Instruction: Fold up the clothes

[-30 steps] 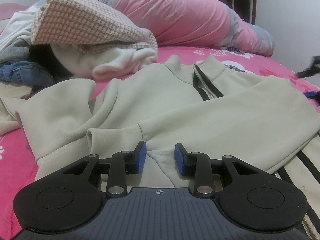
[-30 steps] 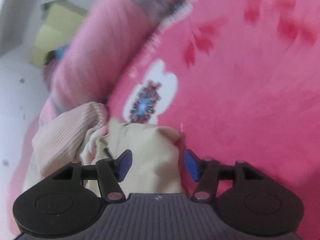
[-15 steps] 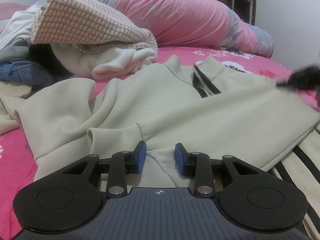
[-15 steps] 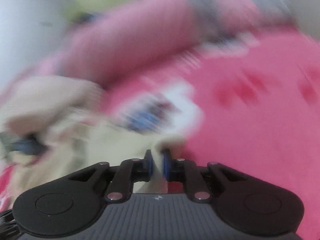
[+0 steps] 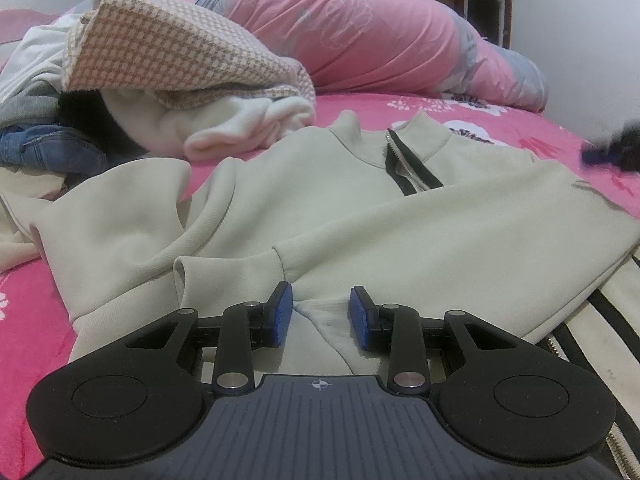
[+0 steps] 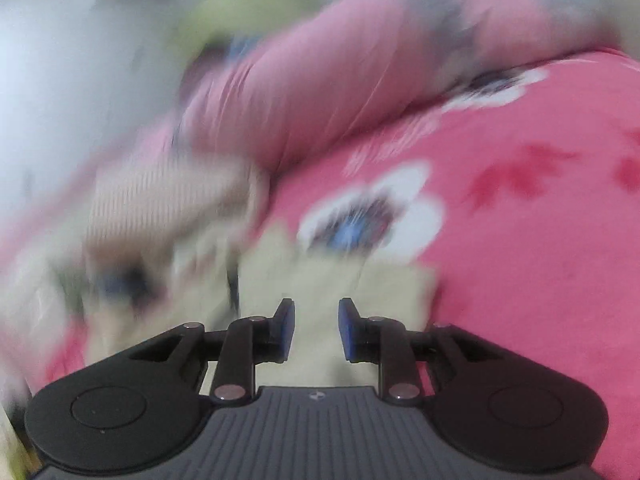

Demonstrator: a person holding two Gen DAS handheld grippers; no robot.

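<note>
Blurred view. Right gripper (image 6: pixel 316 330) jaws parted over pale cream fabric garment (image 6: pixel 320 280); pink flowered bedsheet (image 6: pixel 540 240) right, ahead.

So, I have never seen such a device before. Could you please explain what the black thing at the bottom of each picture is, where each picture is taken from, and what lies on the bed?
The black thing is a handheld gripper with two blue-padded fingers; a person holds one in each hand. A camera on each gripper looks forward along its fingers.

The sharp picture comes from the left gripper. It is open, holding nothing, low over a cream zip-neck sweatshirt spread on a pink flowered bedsheet. Behind lie a pile of other clothes and a rolled pink quilt.

The blurred picture comes from the right gripper, which is moving. It is also open, over the same cream cloth.
</note>
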